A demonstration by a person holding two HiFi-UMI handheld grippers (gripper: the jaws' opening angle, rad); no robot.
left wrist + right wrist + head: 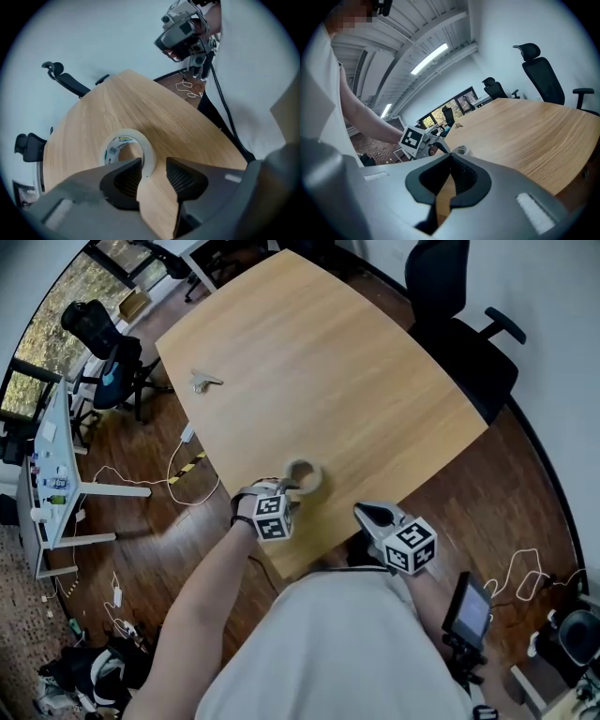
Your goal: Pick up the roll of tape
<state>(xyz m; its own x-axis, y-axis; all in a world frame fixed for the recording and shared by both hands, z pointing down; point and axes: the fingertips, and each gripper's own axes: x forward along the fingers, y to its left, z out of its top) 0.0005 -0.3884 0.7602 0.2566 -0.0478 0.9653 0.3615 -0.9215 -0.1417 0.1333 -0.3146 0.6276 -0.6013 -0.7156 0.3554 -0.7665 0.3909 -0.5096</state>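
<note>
A roll of clear tape (304,474) with a printed core lies flat near the front edge of the wooden table (309,352). My left gripper (287,487) points steeply down right at the roll's near side. In the left gripper view the roll (125,144) fills the middle. The left gripper (153,174) stands open: one jaw hangs over the roll's hole, the other outside its near wall, pads apart from it. My right gripper (362,513) hovers at the table's front edge, right of the roll, shut and empty (450,159). From there the roll (461,150) shows small beside the left gripper (433,146).
A small pale object (203,382) lies at the table's far left. A black office chair (459,324) stands at the far right side, another chair (103,343) at the left. Cables (178,470) trail on the wooden floor. A screen on a stand (469,610) is at my right.
</note>
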